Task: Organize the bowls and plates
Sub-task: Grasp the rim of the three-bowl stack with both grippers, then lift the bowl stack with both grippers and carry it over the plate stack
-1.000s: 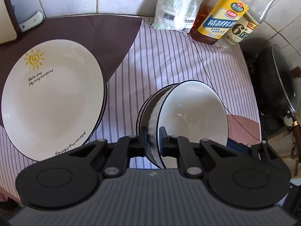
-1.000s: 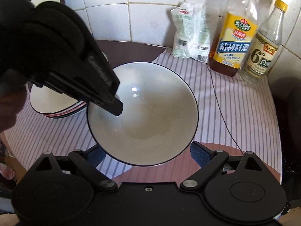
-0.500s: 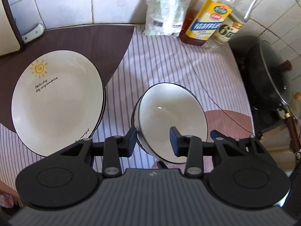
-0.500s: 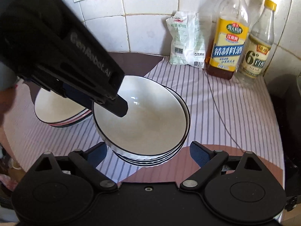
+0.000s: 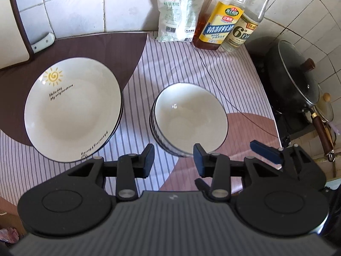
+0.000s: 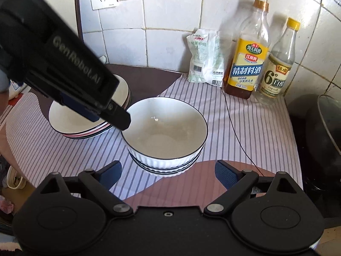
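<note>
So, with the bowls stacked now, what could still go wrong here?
1. In the right wrist view, the left gripper sits over the near rim of the bowl stack; its jaws have just been opening and hold nothing, but a careless pull-away could clip the top bowl.
2. A thin black cord runs beside the stack; snagging it might disturb the bowls.

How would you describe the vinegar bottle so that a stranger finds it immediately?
Look at the tiled wall behind the striped cloth. Two bottles stand there, right of a white bag. The vinegar bottle is the right one: clear liquid, yellow cap and a large "6°", while the neighbouring bottle holds brown liquid.
</note>
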The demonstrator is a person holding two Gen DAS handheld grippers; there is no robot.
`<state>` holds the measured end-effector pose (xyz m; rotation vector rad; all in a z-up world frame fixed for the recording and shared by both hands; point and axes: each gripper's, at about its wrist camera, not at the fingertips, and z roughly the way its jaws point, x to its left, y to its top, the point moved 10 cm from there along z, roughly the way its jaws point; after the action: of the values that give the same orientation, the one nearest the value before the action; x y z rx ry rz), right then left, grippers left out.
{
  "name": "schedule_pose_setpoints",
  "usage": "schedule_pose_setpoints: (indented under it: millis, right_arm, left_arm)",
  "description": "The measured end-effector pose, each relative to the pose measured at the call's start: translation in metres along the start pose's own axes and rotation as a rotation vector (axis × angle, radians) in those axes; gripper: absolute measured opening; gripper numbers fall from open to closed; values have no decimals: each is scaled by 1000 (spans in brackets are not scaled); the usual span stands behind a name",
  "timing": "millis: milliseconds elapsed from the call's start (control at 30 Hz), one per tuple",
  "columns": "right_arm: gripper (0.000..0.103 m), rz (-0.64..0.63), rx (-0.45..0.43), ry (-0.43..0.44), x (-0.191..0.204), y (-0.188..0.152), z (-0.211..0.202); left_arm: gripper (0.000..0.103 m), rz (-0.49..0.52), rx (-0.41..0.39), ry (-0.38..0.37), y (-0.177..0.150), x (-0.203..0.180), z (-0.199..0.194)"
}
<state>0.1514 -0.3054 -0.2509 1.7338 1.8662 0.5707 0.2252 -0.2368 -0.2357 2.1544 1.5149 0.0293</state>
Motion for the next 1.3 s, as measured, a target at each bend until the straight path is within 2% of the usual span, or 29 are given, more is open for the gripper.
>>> schedule_pose_setpoints:
  millis: [167,300,467,567,667,767,833,933,1067,1167,1300]
  right_arm:
    - [96,-22,12,-7,4,-6,-5]
    - [96,-37,18,-6,6,-11,-6]
    - [96,-16,-22,14,6,-19,0]
    - [96,-7,-4,0,8,-26,6]
    - [96,-13,-35,13,11,-27,6]
    - [97,-12,-121,12,11,-25,8]
    - [97,5,-155,4,8,-26,13]
    - [97,47,-142,-22,3,-31,24]
    - [97,73,-189,20,2,-35,37]
    - [98,93,-216,32,-1,-42,55]
    - [98,191,-231,37,-9,-48,79]
  left_arm:
    - [39,-12,-11,-22,-14,5,3]
    - [41,-21,-69,-64,-19,7,1]
    - [43,-18,-123,-133,-26,7,2]
    - [45,0,-149,-154,-31,6,4]
    - [51,18,-186,-170,-32,6,4]
    - [59,17,-213,-192,-32,6,5]
    - [64,4,-221,-216,-31,6,7]
    - [67,-22,-236,-240,-27,7,12]
    - [69,-90,-244,-261,-18,13,24]
    - [69,-133,-216,-245,-13,20,43]
    - [69,-127,-184,-231,-9,20,64]
